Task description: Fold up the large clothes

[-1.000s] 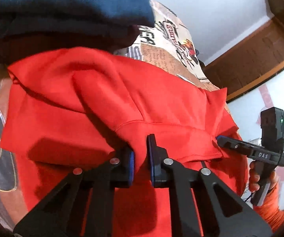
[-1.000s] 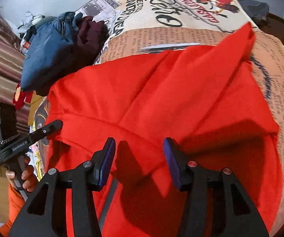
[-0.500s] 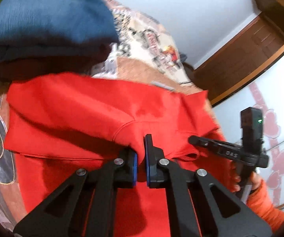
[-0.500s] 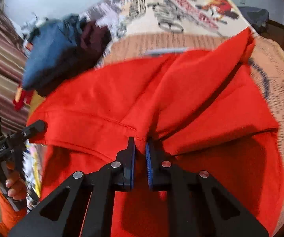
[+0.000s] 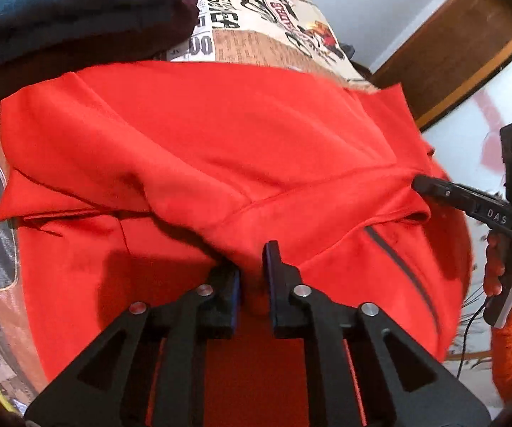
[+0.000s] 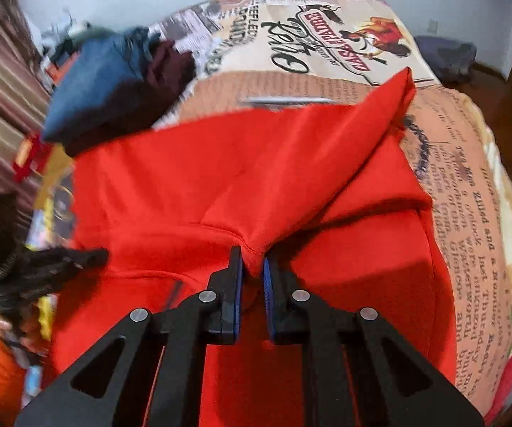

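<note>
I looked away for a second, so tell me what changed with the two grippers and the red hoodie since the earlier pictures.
The right gripper, whose jaws stood open over the red hoodie a second ago, has closed on a fold of its hem. The hem edge is now lifted and drawn across the garment. The left gripper was already shut on the fabric and remains so. The folded blue clothes and the printed bedspread are unchanged.

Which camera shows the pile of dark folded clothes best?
The right wrist view: the dark folded clothes sit whole on the bed beyond the red garment. The left wrist view crops them at its upper left corner.
</note>
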`<action>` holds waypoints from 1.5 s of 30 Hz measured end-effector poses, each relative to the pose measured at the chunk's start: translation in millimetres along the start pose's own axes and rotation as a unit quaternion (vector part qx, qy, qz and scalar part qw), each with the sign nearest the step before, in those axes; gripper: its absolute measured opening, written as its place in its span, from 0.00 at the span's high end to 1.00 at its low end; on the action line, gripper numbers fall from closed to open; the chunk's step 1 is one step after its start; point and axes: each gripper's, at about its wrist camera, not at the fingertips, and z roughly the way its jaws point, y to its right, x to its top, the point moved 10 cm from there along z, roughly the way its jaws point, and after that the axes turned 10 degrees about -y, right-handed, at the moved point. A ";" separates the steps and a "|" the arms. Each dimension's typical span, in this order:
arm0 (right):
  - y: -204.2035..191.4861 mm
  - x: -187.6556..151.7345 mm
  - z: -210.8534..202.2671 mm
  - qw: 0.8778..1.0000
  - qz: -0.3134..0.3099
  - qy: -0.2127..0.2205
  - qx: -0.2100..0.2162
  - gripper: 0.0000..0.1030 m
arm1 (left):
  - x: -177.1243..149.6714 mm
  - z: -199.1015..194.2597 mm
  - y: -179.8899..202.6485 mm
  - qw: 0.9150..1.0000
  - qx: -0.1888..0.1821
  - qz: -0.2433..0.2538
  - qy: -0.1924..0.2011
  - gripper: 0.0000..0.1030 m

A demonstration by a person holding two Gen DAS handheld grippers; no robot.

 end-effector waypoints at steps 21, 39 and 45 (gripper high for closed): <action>22.1 -30.6 -107.5 0.988 -0.046 0.106 -0.100 0.51 | -8.9 -167.1 -83.8 0.976 0.165 -0.011 0.143 0.44; 74.8 -103.1 -56.0 0.996 0.026 0.019 -0.088 0.46 | -130.6 -50.4 -127.8 0.991 0.007 -0.126 -0.034 0.37; 78.1 -106.8 -47.8 0.997 0.053 0.027 -0.038 0.38 | -132.3 -37.2 -96.6 0.986 -0.072 -0.148 -0.040 0.37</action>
